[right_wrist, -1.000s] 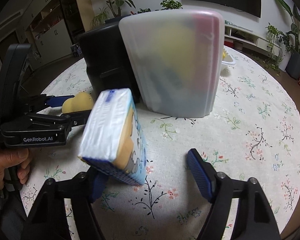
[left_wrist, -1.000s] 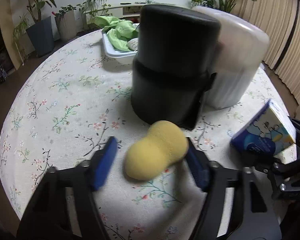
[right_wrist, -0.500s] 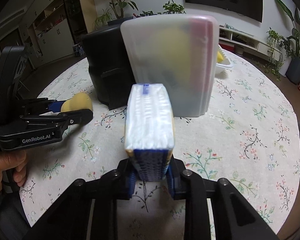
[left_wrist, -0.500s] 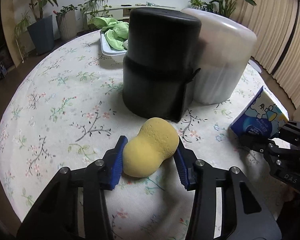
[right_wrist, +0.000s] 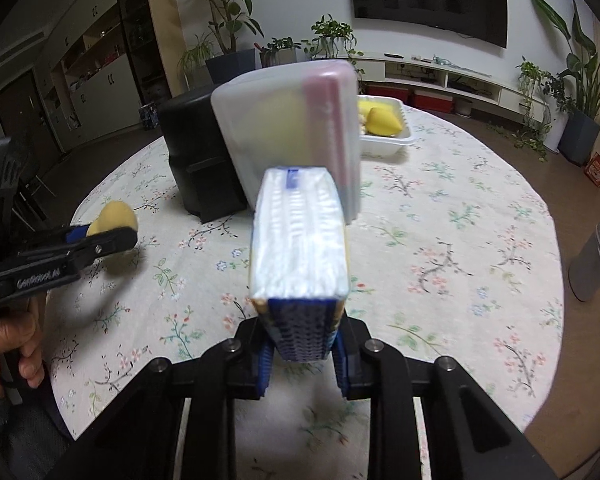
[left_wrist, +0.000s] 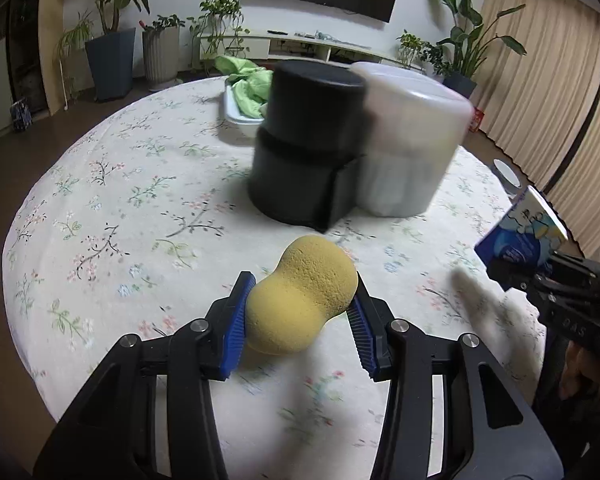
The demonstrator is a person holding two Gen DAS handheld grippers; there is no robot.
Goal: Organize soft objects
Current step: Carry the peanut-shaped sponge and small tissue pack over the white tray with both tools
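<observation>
A yellow peanut-shaped sponge (left_wrist: 302, 294) is pinched between the blue pads of my left gripper (left_wrist: 300, 312), lifted just off the floral tablecloth; it also shows at the left of the right wrist view as the sponge (right_wrist: 114, 216). My right gripper (right_wrist: 302, 354) is shut on a blue and white tissue pack (right_wrist: 298, 240), held upright above the table. The same tissue pack (left_wrist: 520, 232) appears at the far right of the left wrist view. Ahead stand a black bin (left_wrist: 308, 152) and a translucent white bin (left_wrist: 412, 140), side by side.
A white tray (left_wrist: 236, 116) with green cloth sits behind the bins; another white tray (right_wrist: 388, 142) holds yellow items. The round table (right_wrist: 460, 240) drops off on all sides. A grey waste bin (right_wrist: 594, 260) stands on the floor at right. A hand (right_wrist: 8, 352) grips the left tool.
Both grippers closed: the left on the yellow sponge, the right on the tissue pack, which turned upright. Both then rose off the cloth and drew back from the bins.
</observation>
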